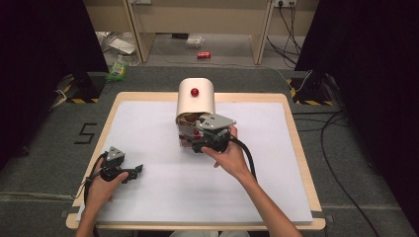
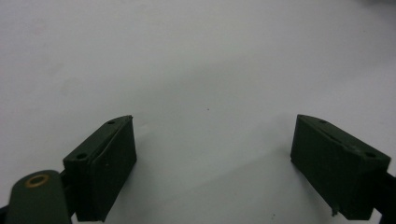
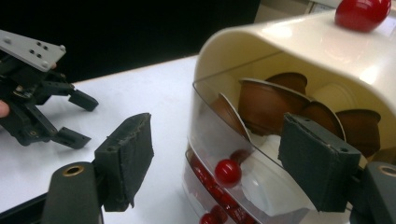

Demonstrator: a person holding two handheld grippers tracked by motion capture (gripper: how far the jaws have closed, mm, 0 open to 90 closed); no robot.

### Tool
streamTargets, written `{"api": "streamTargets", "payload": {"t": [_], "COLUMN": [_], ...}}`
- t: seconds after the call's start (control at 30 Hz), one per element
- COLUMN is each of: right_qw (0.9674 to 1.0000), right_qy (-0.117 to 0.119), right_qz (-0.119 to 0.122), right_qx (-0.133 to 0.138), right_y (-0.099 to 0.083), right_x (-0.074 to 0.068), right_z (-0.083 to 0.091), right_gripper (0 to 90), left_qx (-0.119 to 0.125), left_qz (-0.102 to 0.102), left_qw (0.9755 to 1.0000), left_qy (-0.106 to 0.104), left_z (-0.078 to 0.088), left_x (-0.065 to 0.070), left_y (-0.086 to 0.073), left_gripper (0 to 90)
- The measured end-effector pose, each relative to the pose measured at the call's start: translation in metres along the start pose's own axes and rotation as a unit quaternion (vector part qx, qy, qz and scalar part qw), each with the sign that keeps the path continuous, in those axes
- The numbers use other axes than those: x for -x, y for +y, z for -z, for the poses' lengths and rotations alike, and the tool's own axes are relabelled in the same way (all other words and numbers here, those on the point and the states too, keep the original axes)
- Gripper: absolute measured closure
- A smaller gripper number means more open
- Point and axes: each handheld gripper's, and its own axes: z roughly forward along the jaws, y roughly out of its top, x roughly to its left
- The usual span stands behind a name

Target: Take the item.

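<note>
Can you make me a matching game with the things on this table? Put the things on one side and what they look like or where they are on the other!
Things:
1. knob
2. capsules
3. left gripper
4. drink can

Descriptions:
A. brown, inside the clear drawer
B. lying on the floor beyond the table
C. red ball on top of the cream box
D. open over bare white table

Pairs: 1-C, 2-A, 3-D, 4-B

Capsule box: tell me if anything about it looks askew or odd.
The box stands upright at the table's far edge. Its clear drawer is pulled partway out, with brown capsules lying tumbled at different angles inside. The right gripper straddles the drawer's corner, fingers apart. Nothing looks spilled or broken.
</note>
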Motion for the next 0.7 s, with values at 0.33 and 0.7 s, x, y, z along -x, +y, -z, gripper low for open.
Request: {"api": "streamTargets", "payload": {"t": [0.33,0.7], "right_qw": [0.9999,0.9995], "right_qy": [0.009,0.027], "right_qz": [0.006,0.009], "right_qx": [-0.006,-0.014], "right_y": [-0.0040,-0.0058], "right_x": [0.0040,-0.0008], "right_z": [0.0005,0.0082], "right_gripper": [27.3,27.3], "left_qx": [0.000,0.000], "left_qz": [0.000,-0.001], "left_qw": [1.0000,1.0000], "left_qy": [0.000,0.000], "left_z": [0.0000,0.0000], "left_x": [0.0001,0.0000], "left_y": [-0.0001,0.0000], "left_gripper": [13.4,13.4]}}
